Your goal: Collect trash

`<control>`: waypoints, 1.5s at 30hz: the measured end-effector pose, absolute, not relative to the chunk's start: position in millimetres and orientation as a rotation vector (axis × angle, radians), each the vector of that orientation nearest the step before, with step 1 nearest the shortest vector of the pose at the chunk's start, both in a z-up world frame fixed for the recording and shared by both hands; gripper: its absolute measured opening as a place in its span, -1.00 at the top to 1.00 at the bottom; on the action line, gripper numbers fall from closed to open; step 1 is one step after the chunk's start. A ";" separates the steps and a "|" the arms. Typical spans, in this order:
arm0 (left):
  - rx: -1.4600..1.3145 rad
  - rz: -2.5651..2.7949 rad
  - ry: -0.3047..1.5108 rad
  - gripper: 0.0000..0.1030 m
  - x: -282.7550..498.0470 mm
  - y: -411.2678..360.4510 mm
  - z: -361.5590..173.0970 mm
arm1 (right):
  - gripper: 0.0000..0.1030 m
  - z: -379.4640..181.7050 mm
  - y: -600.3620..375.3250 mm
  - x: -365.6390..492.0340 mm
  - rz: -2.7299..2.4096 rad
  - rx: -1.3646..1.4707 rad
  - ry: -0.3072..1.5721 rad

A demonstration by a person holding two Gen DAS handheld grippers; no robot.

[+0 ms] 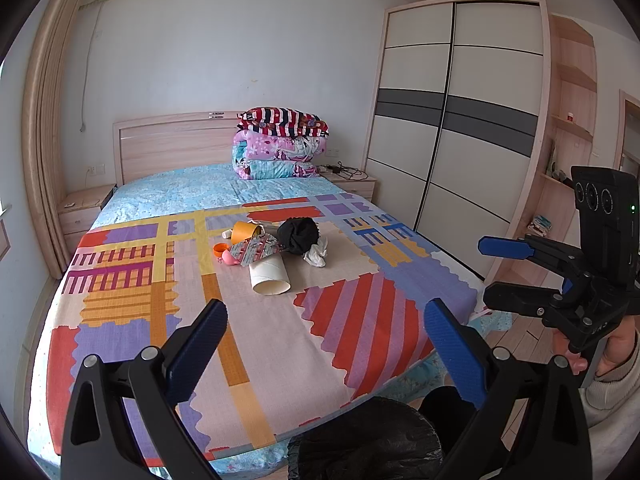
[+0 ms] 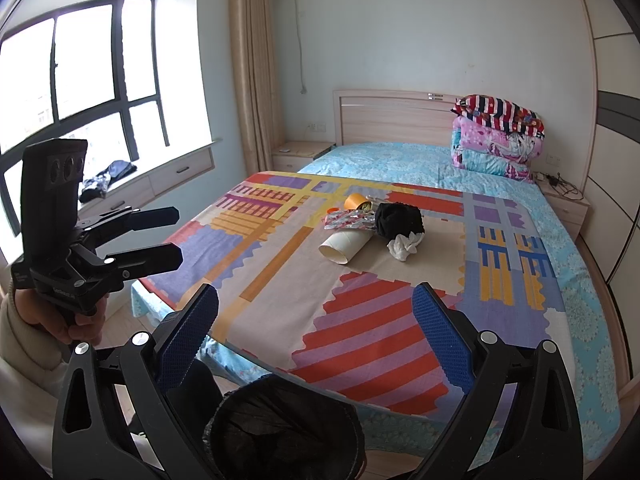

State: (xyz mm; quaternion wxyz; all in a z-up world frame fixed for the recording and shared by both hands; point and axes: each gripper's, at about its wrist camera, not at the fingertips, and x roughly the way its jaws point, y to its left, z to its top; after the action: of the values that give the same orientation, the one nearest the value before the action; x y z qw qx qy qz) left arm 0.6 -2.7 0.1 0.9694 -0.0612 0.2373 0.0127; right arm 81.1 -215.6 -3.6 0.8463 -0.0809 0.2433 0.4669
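A small heap of trash lies mid-bed on the patterned cover (image 1: pixel 260 340): a cardboard tube (image 1: pixel 269 276) (image 2: pixel 344 245), an orange cup (image 1: pixel 246 231) (image 2: pixel 357 201), a foil wrapper (image 1: pixel 256 251) (image 2: pixel 348 219), a black crumpled wad (image 1: pixel 299 235) (image 2: pixel 398 219) and a white tissue (image 1: pixel 317 254) (image 2: pixel 404 246). A bin lined with a black bag (image 1: pixel 368 440) (image 2: pixel 284 432) stands at the foot of the bed. My left gripper (image 1: pixel 326 354) (image 2: pixel 174 236) and right gripper (image 2: pixel 316 340) (image 1: pixel 496 274) hover side by side above the bin, both open and empty, well short of the heap.
Folded quilts (image 1: pixel 280 144) are stacked by the headboard. A sliding wardrobe (image 1: pixel 452 120) lines the right side, with a nightstand (image 1: pixel 356 184) carrying cables next to it. A window bench (image 2: pixel 160 176) and curtain (image 2: pixel 252 60) are on the left. Hands in pale sleeves hold both grippers.
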 end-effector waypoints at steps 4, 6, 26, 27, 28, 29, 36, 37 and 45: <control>-0.125 0.026 0.479 -0.85 0.5 -3.0 0.4 | -0.91 -3.4 -215.7 81.0 0.984 -0.171 0.512; -0.124 0.027 0.480 -0.85 0.6 -3.1 0.5 | -0.91 -3.6 -215.5 81.1 0.985 -0.171 0.513; -0.129 0.019 0.484 -0.85 0.1 -3.5 2.6 | -0.91 -3.7 -214.7 80.3 0.985 -0.171 0.513; -0.129 0.019 0.484 -0.85 0.0 -3.5 2.6 | -0.91 -3.9 -215.2 80.3 0.984 -0.171 0.513; -0.130 0.019 0.485 -0.85 0.1 -3.4 2.5 | -0.91 -3.4 -215.9 81.0 0.984 -0.171 0.514; -0.129 0.018 0.484 -0.85 0.0 -3.6 2.6 | -0.91 -3.3 -216.8 80.1 0.984 -0.171 0.513; -0.134 0.016 0.484 -0.85 -0.6 -5.0 -0.6 | -0.91 -4.9 -216.9 82.1 0.986 -0.172 0.520; -0.134 0.016 0.484 -0.85 -0.7 -5.1 -0.8 | -0.91 -4.8 -217.6 83.0 0.986 -0.172 0.520; -0.139 0.009 0.485 -0.85 -0.2 -4.8 -1.4 | -0.91 -7.6 -214.6 79.9 0.985 -0.173 0.518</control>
State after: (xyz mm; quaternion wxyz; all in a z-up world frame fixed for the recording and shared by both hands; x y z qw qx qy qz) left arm -0.2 -4.8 -1.4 0.9683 -0.0689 0.2401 0.0042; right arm 79.9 -214.6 -7.6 0.8455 -0.0822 0.2455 0.4670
